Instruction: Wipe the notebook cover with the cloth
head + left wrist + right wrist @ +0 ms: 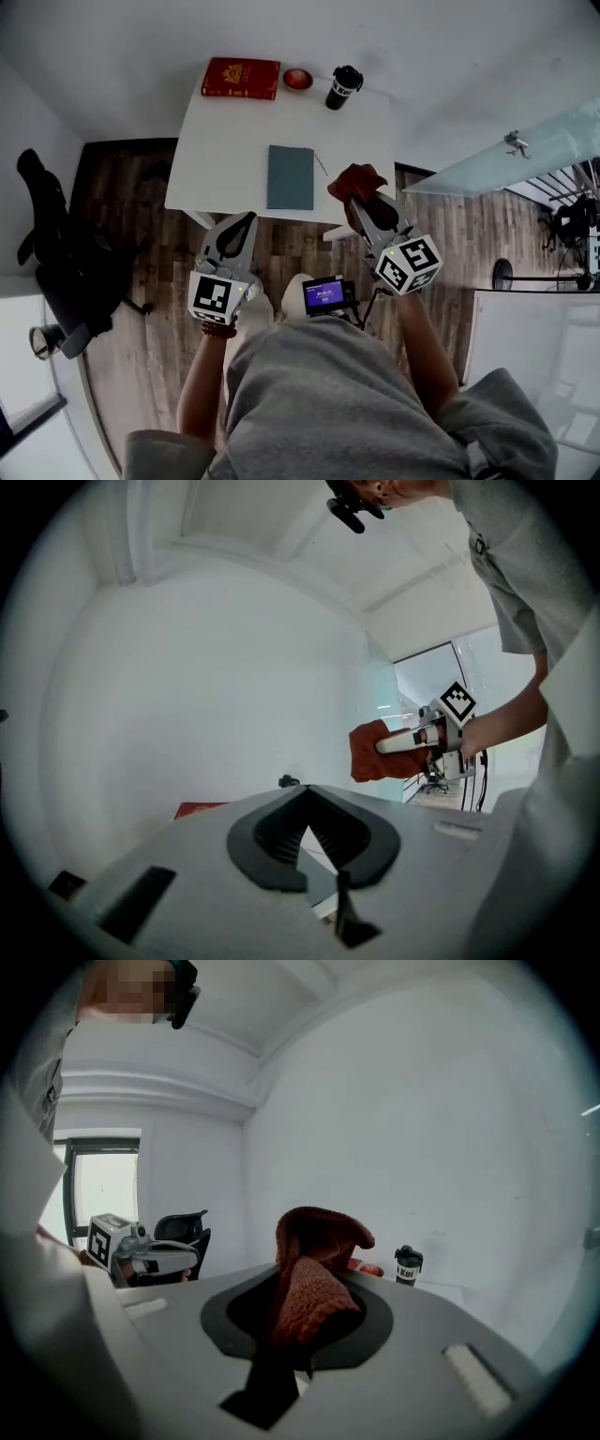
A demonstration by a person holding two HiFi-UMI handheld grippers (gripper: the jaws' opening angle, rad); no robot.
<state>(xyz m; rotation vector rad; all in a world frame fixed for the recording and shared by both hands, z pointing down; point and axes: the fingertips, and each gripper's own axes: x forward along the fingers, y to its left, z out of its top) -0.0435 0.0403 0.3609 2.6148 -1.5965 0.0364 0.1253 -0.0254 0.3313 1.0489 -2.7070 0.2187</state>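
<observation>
Grey shirt (347, 394); pale left tool (247, 218), right tool (364, 204), marker-cubed.

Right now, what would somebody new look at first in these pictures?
Probably the rusty-red cloth bunched in the right claw, held by the white table's near right corner. Next, the grey-green notebook lying flat mid-table, and the red book at the far edge.

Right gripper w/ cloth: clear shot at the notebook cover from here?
Probably yes. The right gripper, shut on the cloth, hangs by the near edge of the table, just beside the notebook; nothing bulky stands between them, and the cover lies bare.
</observation>
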